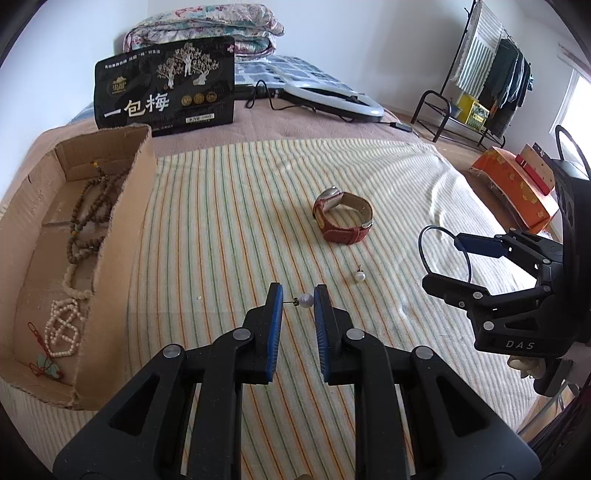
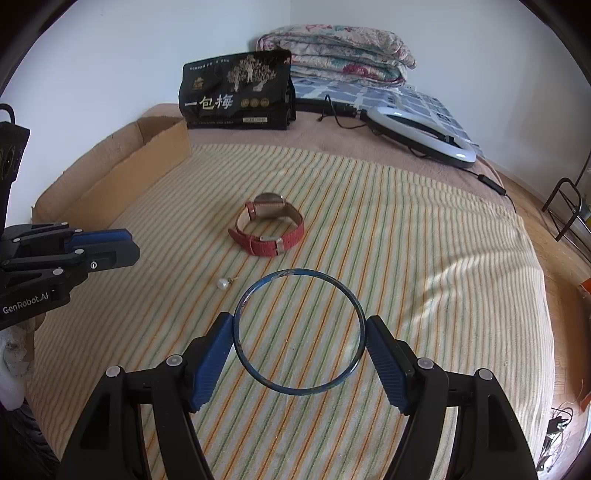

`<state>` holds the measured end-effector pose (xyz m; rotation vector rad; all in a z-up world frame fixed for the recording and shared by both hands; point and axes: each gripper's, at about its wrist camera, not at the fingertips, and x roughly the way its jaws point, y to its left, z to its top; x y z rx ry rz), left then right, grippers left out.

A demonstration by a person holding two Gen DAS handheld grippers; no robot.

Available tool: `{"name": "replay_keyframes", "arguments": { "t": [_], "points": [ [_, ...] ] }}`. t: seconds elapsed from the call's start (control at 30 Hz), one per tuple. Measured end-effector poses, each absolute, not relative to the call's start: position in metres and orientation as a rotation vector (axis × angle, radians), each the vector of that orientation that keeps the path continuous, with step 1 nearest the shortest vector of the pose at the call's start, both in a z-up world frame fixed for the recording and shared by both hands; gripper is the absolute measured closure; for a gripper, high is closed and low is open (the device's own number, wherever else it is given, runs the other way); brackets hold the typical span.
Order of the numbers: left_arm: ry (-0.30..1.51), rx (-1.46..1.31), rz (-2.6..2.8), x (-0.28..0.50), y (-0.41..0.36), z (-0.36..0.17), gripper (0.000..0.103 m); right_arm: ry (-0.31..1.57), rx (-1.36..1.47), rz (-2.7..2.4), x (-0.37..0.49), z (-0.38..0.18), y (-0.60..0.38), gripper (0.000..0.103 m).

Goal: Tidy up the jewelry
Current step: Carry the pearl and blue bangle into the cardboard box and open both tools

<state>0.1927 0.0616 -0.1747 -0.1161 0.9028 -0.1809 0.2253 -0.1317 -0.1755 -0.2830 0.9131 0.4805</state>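
Observation:
My left gripper (image 1: 298, 301) is shut on a pearl earring (image 1: 305, 300), pinched end to end between its blue pads above the striped cloth (image 1: 229, 206). My right gripper (image 2: 300, 332) is shut on a thin blue bangle (image 2: 258, 376), held across its width; it also shows in the left wrist view (image 1: 428, 236). A second pearl earring (image 1: 359, 276) lies on the cloth, also seen in the right wrist view (image 2: 222, 283). A red-strap watch (image 1: 343, 218) lies beyond it (image 2: 271, 229). A cardboard box (image 1: 125, 236) at the left holds bead necklaces (image 1: 88, 218).
A black snack bag (image 1: 166, 85) stands behind the box. A ring light (image 1: 332, 98) with cable lies at the far right of the bed, with folded quilts (image 1: 207, 33) behind. An orange box (image 1: 517, 184) and a clothes rack (image 1: 491, 74) stand beyond the bed's edge.

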Motion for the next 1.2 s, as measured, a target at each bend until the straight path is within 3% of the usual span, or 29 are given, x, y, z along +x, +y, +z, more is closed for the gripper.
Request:
{"name": "replay_keyframes", "arguments": {
  "t": [0.57, 1.2],
  "points": [
    [0.764, -0.126, -0.127, 0.168, 0.092, -0.118, 0.087, 0.787, -0.261, 0.561, 0.191, -0.113, -0.097, 0.029],
    [0.661, -0.156, 0.053, 0.166, 0.202, -0.081, 0.087, 0.742, -0.241, 0.691, 0.165, -0.089, -0.013, 0.029]
  ]
}}
